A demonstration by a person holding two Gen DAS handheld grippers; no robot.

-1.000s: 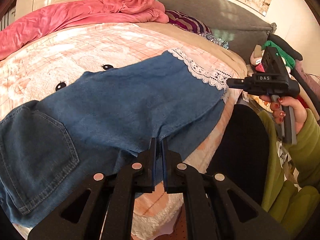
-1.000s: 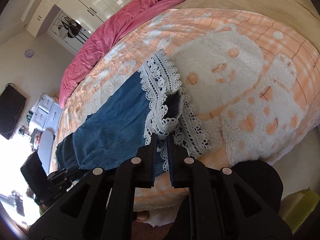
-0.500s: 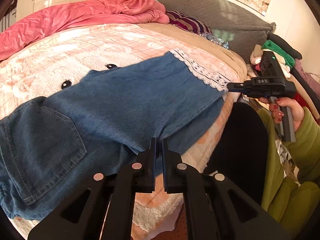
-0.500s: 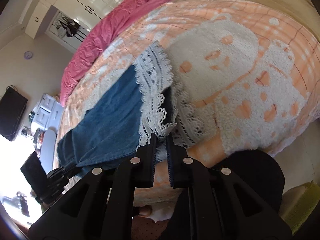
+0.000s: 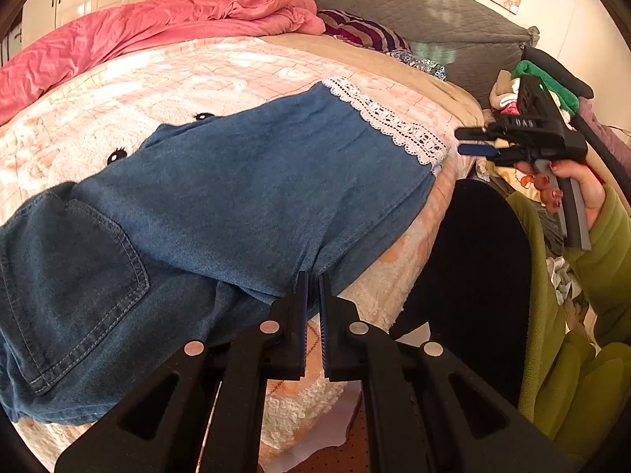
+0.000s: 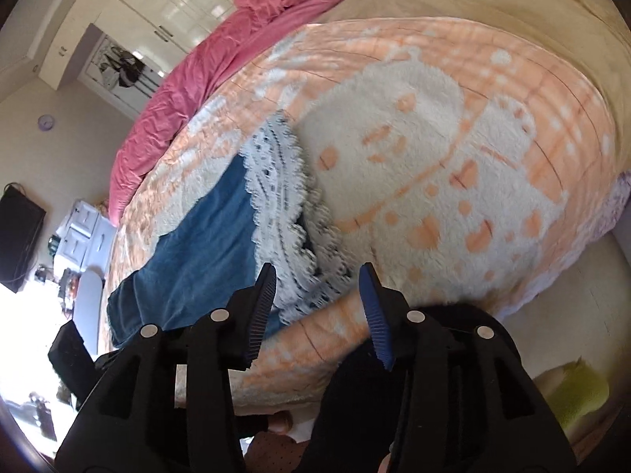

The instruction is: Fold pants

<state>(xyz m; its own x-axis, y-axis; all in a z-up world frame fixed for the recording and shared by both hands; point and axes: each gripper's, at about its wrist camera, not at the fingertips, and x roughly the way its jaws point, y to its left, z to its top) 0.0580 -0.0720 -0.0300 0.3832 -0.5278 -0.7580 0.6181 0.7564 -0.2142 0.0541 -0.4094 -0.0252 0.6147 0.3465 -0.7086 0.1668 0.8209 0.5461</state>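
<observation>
Blue denim pants (image 5: 221, 197) with a white lace hem (image 5: 390, 122) lie across the peach and white blanket (image 5: 189, 71), folded lengthwise, back pocket at the left. My left gripper (image 5: 311, 280) is shut on the pants' near edge at the bed's side. My right gripper (image 6: 315, 276) is open and empty, just off the lace hem (image 6: 284, 193); it also shows in the left wrist view (image 5: 469, 142) with its jaws apart, right of the hem.
A pink duvet (image 5: 157, 19) is bunched at the far side of the bed. A grey headboard (image 5: 414, 12) and a heap of clothes (image 5: 544, 86) stand at the right. A dark seat (image 5: 473, 260) sits beside the bed edge.
My right gripper has opened and let go of the lace hem, which now lies flat on the blanket. The left gripper still holds the denim edge.
</observation>
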